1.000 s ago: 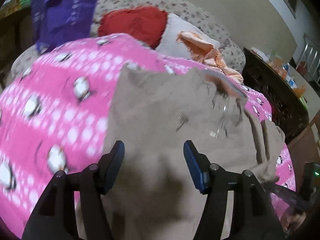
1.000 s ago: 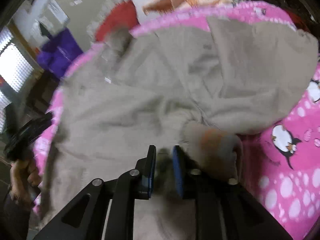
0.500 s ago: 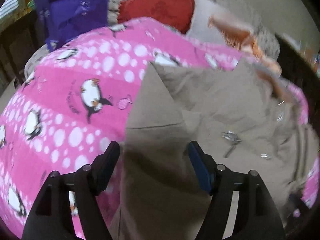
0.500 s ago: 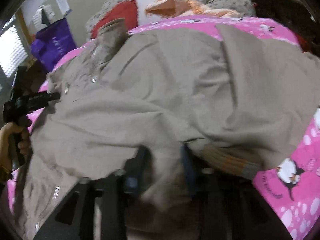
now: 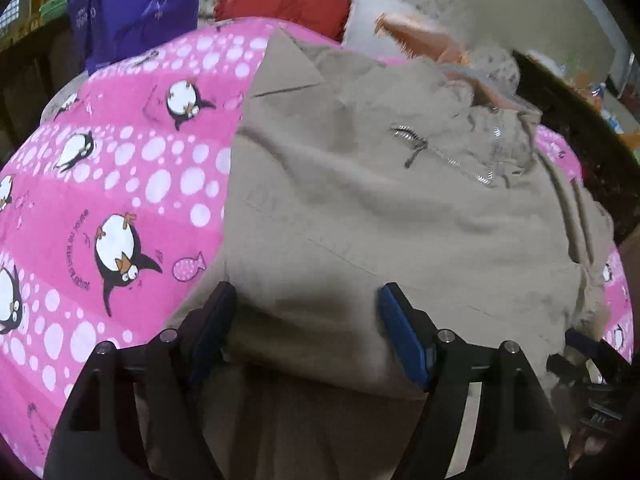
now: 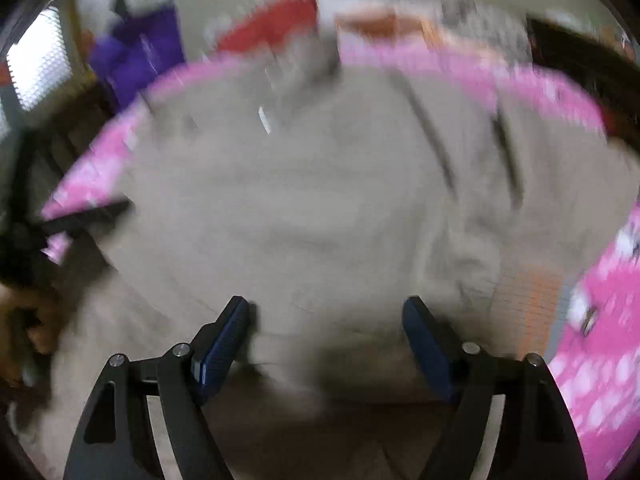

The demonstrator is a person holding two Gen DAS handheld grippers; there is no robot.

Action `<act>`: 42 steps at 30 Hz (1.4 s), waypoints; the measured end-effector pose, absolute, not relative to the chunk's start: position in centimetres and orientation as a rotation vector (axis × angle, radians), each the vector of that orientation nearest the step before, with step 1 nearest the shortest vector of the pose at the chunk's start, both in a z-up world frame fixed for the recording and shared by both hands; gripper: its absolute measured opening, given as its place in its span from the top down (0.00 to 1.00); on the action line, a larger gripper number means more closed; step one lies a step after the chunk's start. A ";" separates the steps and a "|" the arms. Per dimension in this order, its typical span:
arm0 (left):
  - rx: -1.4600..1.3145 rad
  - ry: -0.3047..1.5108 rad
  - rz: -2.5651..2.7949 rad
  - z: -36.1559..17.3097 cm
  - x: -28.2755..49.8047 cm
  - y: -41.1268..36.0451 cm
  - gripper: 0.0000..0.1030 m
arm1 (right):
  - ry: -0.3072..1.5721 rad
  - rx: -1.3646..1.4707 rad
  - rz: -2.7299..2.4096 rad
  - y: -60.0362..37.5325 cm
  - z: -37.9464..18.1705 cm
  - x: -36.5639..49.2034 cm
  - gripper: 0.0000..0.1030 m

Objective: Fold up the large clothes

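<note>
A large beige zip-up jacket lies spread on a pink penguin-print bed cover. Its zipper shows near the far end. My left gripper is open just above the jacket's near edge, holding nothing. In the blurred right wrist view the same jacket fills the middle, with an orange-lined cuff at the right. My right gripper is open over the jacket's near part and empty. The left gripper shows at the left edge of that view.
A purple bag hangs at the far left. A red cushion, a white pillow and orange cloth lie at the bed's head. A dark wooden cabinet stands at the right. Pink cover shows right of the jacket.
My right gripper was shut on jacket fabric and has opened, letting it go. The jacket now lies flatter. My left gripper stayed open and shifted along the jacket's near edge.
</note>
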State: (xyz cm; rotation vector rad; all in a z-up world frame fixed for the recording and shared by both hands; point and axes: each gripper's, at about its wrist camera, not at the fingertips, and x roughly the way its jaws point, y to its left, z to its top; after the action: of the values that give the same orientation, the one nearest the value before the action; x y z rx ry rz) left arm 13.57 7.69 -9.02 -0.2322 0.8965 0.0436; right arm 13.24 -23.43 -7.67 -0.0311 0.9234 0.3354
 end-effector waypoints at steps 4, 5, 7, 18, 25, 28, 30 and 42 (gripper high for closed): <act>-0.174 0.884 0.026 -9.3 13.1 7.4 0.26 | 0.953 -0.021 0.347 -23.6 -6.7 13.5 0.22; -0.169 0.877 0.024 -9.3 12.9 7.3 0.25 | 0.943 -0.006 0.353 -23.7 -6.2 13.5 0.24; -0.169 0.869 0.019 -9.4 12.7 7.2 0.22 | 0.878 0.020 0.357 -24.1 -4.7 12.7 0.22; -0.129 0.877 0.021 -9.7 12.6 6.3 0.15 | 0.900 0.025 0.394 -24.8 -3.8 12.9 0.25; -0.138 0.872 0.017 -9.8 12.6 6.4 0.14 | 0.768 0.045 0.129 -39.3 2.8 18.3 0.23; -0.140 0.869 0.020 -9.7 12.6 6.4 0.14 | 0.780 0.279 -0.019 -49.0 2.3 21.7 0.22; -0.137 0.870 0.026 -9.8 12.7 6.4 0.14 | 0.761 0.457 -0.062 -54.5 1.7 23.8 0.22; -0.133 0.874 0.053 -9.9 13.1 6.3 0.13 | 0.835 0.815 -0.011 -61.7 -5.1 34.2 0.30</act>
State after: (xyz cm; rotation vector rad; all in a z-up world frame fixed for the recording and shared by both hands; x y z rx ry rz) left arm 13.07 6.27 -9.90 -0.1329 0.8738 0.0534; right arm 34.23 -61.65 -5.07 0.8153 0.8352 -0.0113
